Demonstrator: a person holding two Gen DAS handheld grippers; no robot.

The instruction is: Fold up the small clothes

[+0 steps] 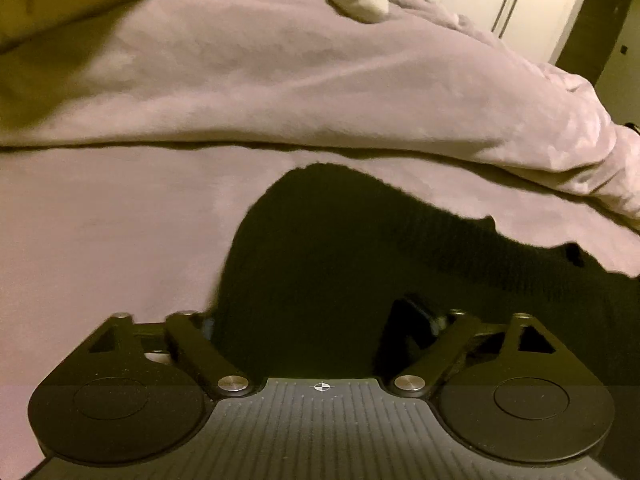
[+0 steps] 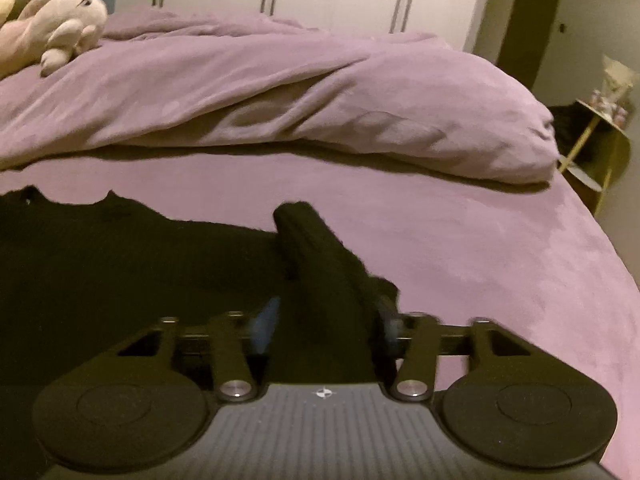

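Hiding both grippers' fingertips, black garment (image 2: 120,264); right jaws pinch fold, left unclear.

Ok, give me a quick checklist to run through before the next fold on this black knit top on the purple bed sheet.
1. Right gripper has cloth: ok, a bunched ridge of the black knit garment runs between its fingers.
2. Left gripper has cloth: not ok, its fingers are wide apart over the garment, nothing visibly pinched.
3. Garment lying flat: not ok, its far edge is wavy and the right side is bunched.
4. Room on the purple bed sheet to fold: ok.
5. Crumpled purple duvet apart from the garment: ok, bare sheet shows between them.
6. Cream plush toy out of the way: ok, far back on the duvet.
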